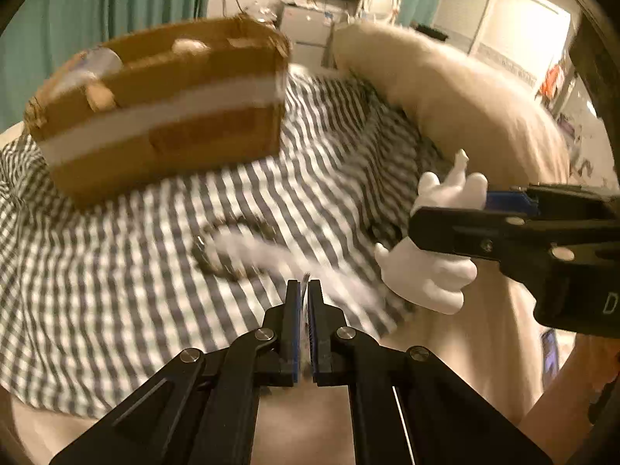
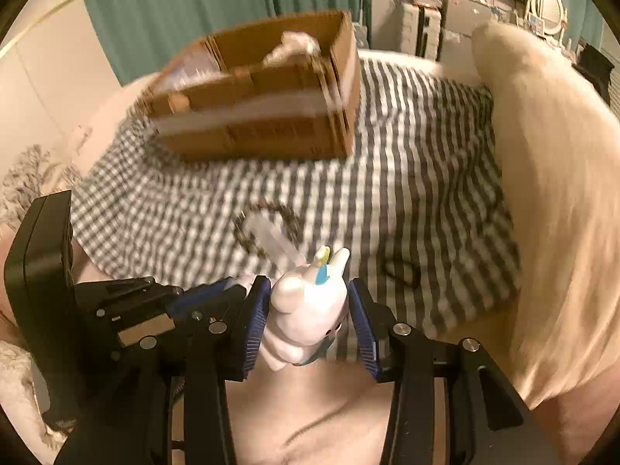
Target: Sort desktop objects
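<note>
Over the grey-and-white checked cloth (image 1: 116, 271) both grippers hang mid-carry. Right gripper (image 2: 310, 310) is part-open, blue pads clamped on a glossy white rabbit-like figurine (image 2: 306, 306) with a blue-yellow mark, lifted clear of the cloth. Left gripper (image 1: 304, 298) is pinched almost fully closed on a thin white blurry strip (image 1: 271, 255), maybe a plastic sleeve; what it is I cannot tell. A dark beaded bracelet (image 2: 267, 228) lies loose on the cloth. Step looks like transport; next, carry each item to the brown cardboard divided box (image 2: 271, 116), choose a compartment, release.
</note>
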